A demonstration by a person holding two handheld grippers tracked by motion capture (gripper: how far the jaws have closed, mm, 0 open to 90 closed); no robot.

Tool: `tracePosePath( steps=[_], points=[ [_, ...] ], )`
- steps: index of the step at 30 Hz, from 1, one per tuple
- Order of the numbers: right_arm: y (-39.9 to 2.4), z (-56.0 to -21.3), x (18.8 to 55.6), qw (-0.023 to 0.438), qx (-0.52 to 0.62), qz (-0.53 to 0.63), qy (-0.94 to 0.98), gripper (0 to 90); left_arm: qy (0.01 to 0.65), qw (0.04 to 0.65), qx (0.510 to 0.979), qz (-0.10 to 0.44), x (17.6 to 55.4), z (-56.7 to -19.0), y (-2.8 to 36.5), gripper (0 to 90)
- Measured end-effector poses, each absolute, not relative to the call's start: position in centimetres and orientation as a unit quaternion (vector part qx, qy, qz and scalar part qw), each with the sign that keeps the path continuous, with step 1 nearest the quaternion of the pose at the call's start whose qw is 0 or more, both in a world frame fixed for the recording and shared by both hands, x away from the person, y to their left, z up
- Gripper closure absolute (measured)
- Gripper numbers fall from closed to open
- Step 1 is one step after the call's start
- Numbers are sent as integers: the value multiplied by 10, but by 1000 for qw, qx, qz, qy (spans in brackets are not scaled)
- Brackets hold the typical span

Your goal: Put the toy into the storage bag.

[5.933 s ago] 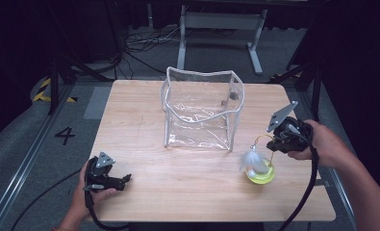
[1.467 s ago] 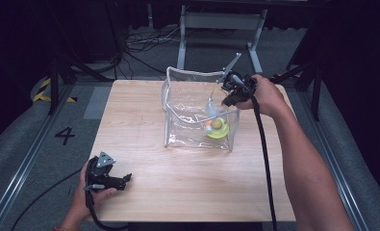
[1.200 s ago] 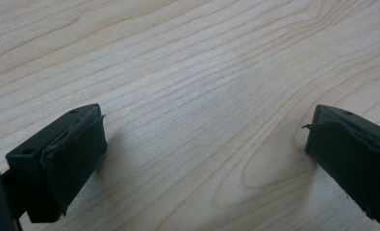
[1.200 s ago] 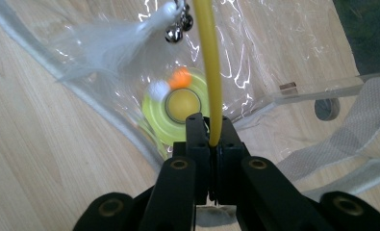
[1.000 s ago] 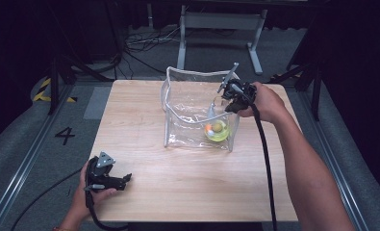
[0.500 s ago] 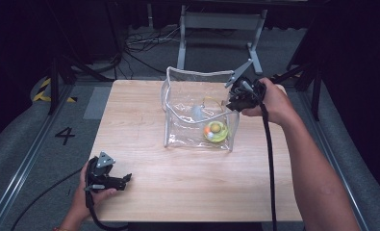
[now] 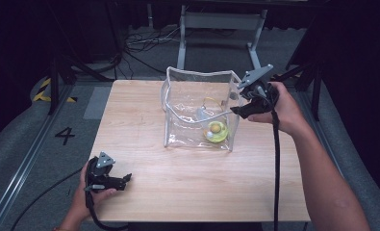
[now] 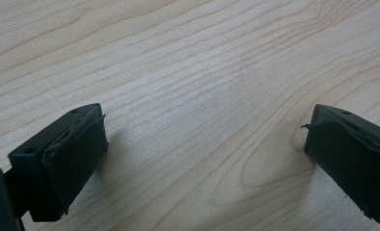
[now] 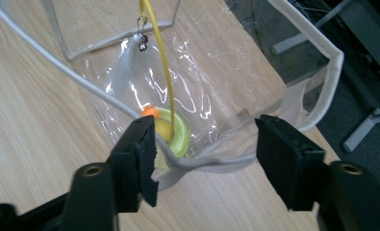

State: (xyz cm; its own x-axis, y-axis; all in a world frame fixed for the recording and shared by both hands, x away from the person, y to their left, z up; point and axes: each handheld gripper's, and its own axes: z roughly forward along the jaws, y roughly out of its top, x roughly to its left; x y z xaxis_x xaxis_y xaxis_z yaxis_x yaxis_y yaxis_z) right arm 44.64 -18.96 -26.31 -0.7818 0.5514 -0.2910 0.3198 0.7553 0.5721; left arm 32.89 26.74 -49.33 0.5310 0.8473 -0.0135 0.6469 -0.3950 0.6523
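Clear plastic bag (image 7: 199, 108) w/ white piping, standing open-topped mid-table, toward the far edge. Inside, on the bag floor near the front right corner: yellow-green toy (image 7: 213, 131), round base w/ a small orange ball, plus a thin yellow wire (image 9: 159, 62) rising from it to a small metal clip and a white feather (image 9: 125, 65). Seen in the right gripper view thru the clear wall, lying low in the bag.

Right gripper (image 7: 245, 109) at the bag's right rim, held in the right hand (image 7: 279, 108), grey plate on top, cable trailing down along the forearm. Jaws spread apart, nothing pinched; in the right gripper view, rim piping running across the gap betw. the 2 jaws, close to the left-hand one. Touching or not: can't tell.

Left gripper (image 7: 118, 181) well apart, near the table's front left corner, held in the left hand (image 7: 89, 192), low over the wood. Jaws spread wide in the left gripper view, just bare grain betw. them.

Wooden table (image 7: 144, 192) on a grey floor w/ a "4" marking (image 7: 65, 135) at left; metal frame (image 7: 221, 21) and cables beyond the far edge.
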Motion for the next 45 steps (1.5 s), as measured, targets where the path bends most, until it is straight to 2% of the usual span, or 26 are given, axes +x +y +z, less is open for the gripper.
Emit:
tracePosePath(
  steps=[2,6,15,26,31,45],
  points=[
    [-194,-262,442,242,243,262,902,324,456,310,818,162,329,-494,267,15],
    [-203,-260,433,260,256,276,889,277,457,308,818,163,329,-493,267,15],
    [-226,-262,413,261,258,282,886,271,457,309,819,158,328,-493,268,15],
    [-246,-281,392,262,246,265,895,273,461,307,817,162,328,-493,268,14],
    [-251,-295,381,268,236,246,901,260,466,308,812,167,327,-494,267,14],
    [-281,-354,373,242,243,207,916,221,469,306,811,169,326,-494,266,12]
  ],
)
